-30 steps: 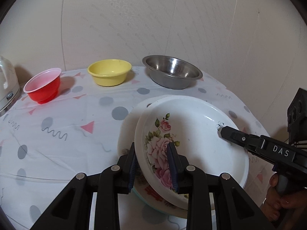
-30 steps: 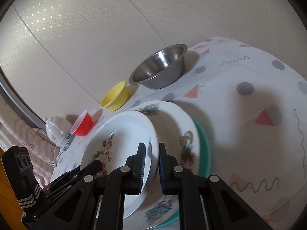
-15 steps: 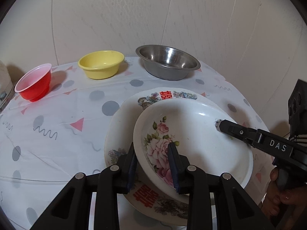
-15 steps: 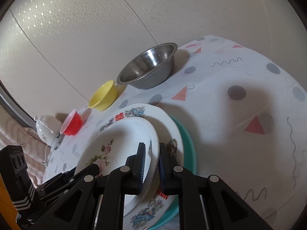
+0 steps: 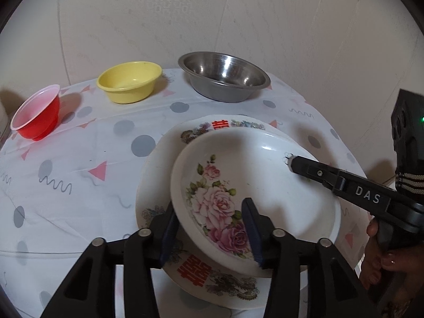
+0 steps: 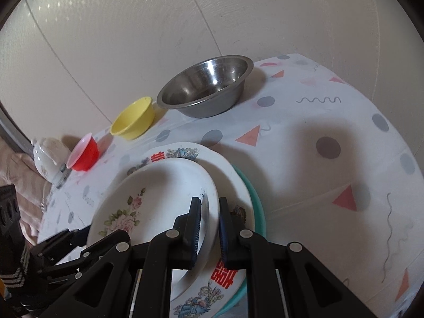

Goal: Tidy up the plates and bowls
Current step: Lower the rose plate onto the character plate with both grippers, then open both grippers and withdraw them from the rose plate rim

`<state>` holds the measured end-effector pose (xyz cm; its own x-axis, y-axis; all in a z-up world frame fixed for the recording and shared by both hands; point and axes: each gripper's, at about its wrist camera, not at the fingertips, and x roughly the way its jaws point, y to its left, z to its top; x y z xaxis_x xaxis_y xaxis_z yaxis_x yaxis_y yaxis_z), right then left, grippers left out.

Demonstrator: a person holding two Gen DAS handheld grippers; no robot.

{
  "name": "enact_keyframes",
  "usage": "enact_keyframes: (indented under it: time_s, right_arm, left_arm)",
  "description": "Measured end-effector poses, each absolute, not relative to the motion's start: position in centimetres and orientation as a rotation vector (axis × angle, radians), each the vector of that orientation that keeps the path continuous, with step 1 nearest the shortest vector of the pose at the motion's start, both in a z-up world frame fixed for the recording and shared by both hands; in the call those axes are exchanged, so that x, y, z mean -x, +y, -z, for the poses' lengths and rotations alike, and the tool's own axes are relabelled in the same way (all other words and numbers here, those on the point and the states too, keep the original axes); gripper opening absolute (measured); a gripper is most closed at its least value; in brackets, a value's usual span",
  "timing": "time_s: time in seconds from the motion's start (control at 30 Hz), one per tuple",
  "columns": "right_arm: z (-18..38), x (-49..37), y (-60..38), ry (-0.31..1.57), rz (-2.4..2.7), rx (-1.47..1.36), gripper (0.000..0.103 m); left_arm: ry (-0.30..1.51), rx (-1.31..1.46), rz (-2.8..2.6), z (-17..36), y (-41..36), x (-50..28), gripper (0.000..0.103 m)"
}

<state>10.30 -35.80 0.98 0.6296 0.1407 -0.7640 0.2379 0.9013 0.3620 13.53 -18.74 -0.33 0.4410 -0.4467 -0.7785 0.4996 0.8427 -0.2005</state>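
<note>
Stacking is the step in hand: both grippers are lowering the rose plate [image 5: 254, 185] onto the pile of plates, with the steel bowl [image 5: 224, 75] taken here as the landmark. Going left to right from the left wrist view, the red cup [image 5: 35, 115] is sitting farthest to the left of the steel bowl, the yellow bowl [image 5: 129, 82] is resting just to its left, and the pile is lying in front of it, nearer the cameras. The left gripper [image 5: 209, 234] is straddling the rose plate's near rim; its jaws are standing fairly wide, and I cannot tell whether the pads are pressing. The right gripper [image 6: 209, 228] is closing narrowly on the plate's opposite rim, one finger inside the dish and one outside. Beneath the rose plate the red-lettered plate [image 6: 228, 270] is lying, and from the right wrist view a teal plate [image 6: 255, 206] is showing under that. The rose plate is sitting tilted, and whether it is touching the lettered plate is unclear. Judging from this, the next move is calling for levelling and centring the plate, then opening both claws and drawing back without dragging the pile.
</note>
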Motion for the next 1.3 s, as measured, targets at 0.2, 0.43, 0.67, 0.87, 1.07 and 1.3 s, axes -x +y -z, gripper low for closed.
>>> enact_keyframes:
  time_s: [0.2,0.43,0.67,0.87,1.07,1.3]
  right_arm:
    - [-1.1,-10.8,-35.6,0.932,0.056,-0.417,0.013]
    - [-1.2,-11.1,-35.1,0.948,0.062,-0.380,0.013]
    - [-1.3,-11.6,-34.5,0.982,0.054,-0.303,0.012]
    - [-1.6,-12.1,-34.2,1.010,0.066,-0.222,0.009]
    - [-1.6,-12.2,-33.9,1.011,0.069,-0.181,0.009]
    - [-1.6,-11.8,-33.0,1.006,0.070,-0.118,0.015]
  left_arm:
    - [0.959,-0.095,0.594,0.1,-19.1,-13.3,0.060]
    - [0.967,-0.094,0.594,-0.1,-19.1,-13.5,0.063]
    - [0.974,-0.107,0.600,-0.4,-19.0,-13.6,0.072]
    - [0.950,-0.133,0.585,-0.6,-19.0,-13.5,0.076]
    - [0.924,-0.074,0.581,-0.7,-18.1,-13.5,0.076]
    - [0.845,-0.044,0.518,-1.1,-16.7,-13.0,0.076]
